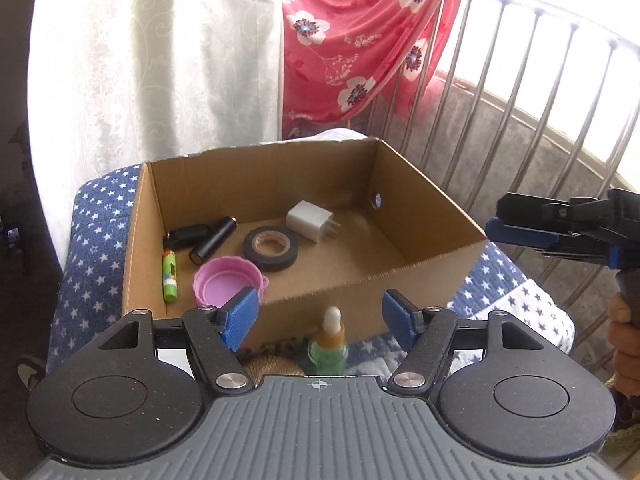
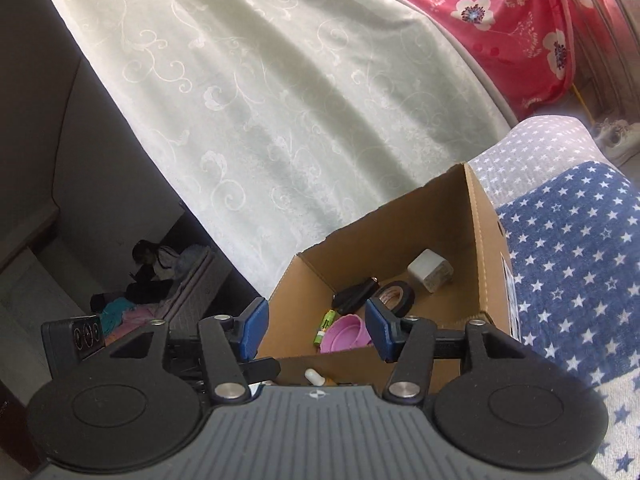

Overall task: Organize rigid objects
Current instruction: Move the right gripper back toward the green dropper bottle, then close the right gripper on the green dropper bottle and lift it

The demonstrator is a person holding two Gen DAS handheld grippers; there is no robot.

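An open cardboard box (image 1: 400, 276) stands on the bed. Inside lie a white charger plug (image 1: 308, 220), a black tape roll (image 1: 271, 249), a pink lid (image 1: 224, 284), a green glue stick (image 1: 169, 276) and a black cylinder (image 1: 212, 240). My left gripper (image 1: 320, 316) is open just before the box's near wall. A small green dropper bottle (image 1: 328, 344) stands upright between its fingers, untouched by the pads. My right gripper (image 2: 316, 330) is open and holds nothing, near the box (image 2: 480, 248) corner; beyond it are the pink lid (image 2: 346, 332) and the tape roll (image 2: 396, 294). The right gripper (image 1: 520, 228) also shows at the box's right.
A blue quilt with white stars (image 1: 96, 240) covers the bed under the box. Behind hang a white curtain (image 1: 180, 60) and a red floral cloth (image 1: 352, 40); a metal railing (image 1: 520, 100) runs along the right. A hand (image 1: 624, 340) holds the right gripper's handle.
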